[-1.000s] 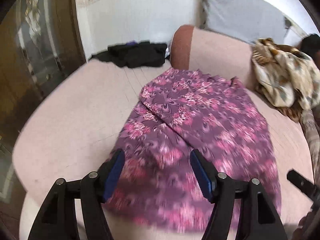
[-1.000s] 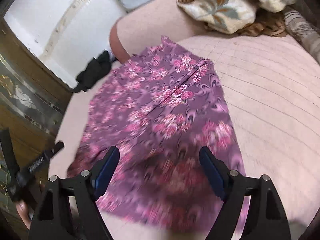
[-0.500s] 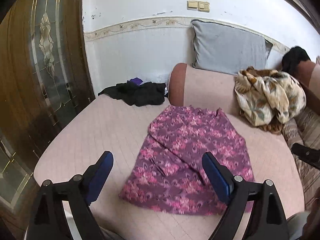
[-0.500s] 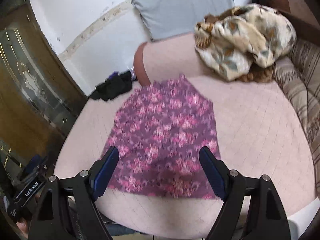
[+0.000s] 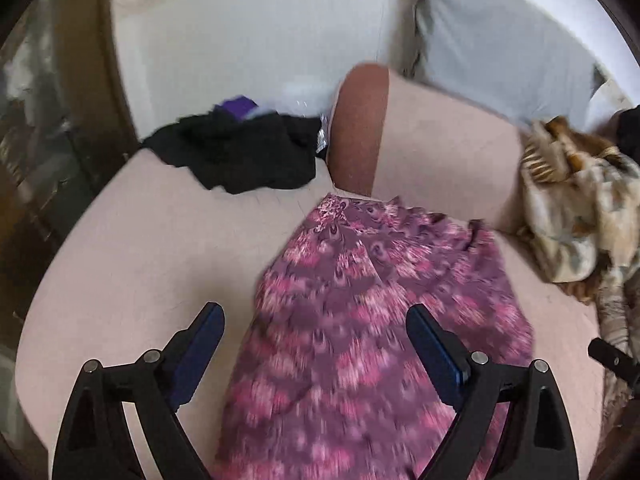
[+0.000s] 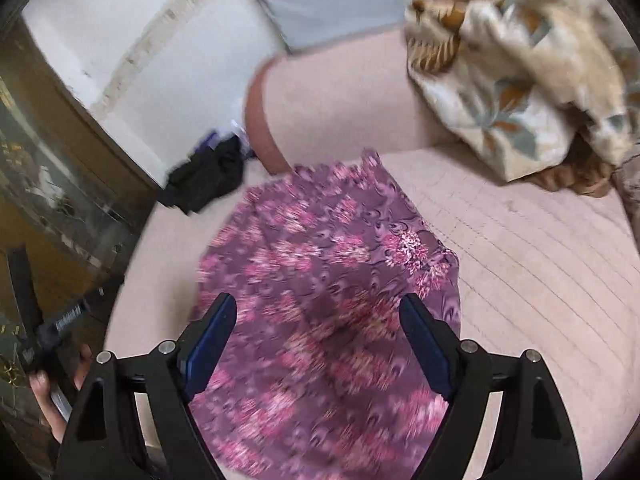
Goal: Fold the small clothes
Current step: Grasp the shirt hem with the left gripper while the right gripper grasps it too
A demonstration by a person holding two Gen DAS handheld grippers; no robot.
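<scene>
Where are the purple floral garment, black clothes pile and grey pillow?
purple floral garment point(image 5: 380, 320): left wrist view, middle of cloth.
black clothes pile point(image 5: 244, 156): left wrist view, pile centre.
grey pillow point(image 5: 500, 40): left wrist view, front face.

A pink couch point(image 5: 132, 248) fills most of both views, its seat quilted in lines and its rounded backrest point(image 5: 436, 140) rising toward 12 o'clock. A grey pillow point(image 5: 500, 44) leans on the white wall point(image 5: 248, 52) above it. At 10 o'clock lies a heap of black clothes point(image 5: 248, 156) with a purple scrap on top. At 3 o'clock a beige leaf-patterned blanket point(image 5: 576, 216) sits bunched up. A brown wooden door point(image 6: 44, 168) with patterned glass stands at 9 o'clock
</scene>
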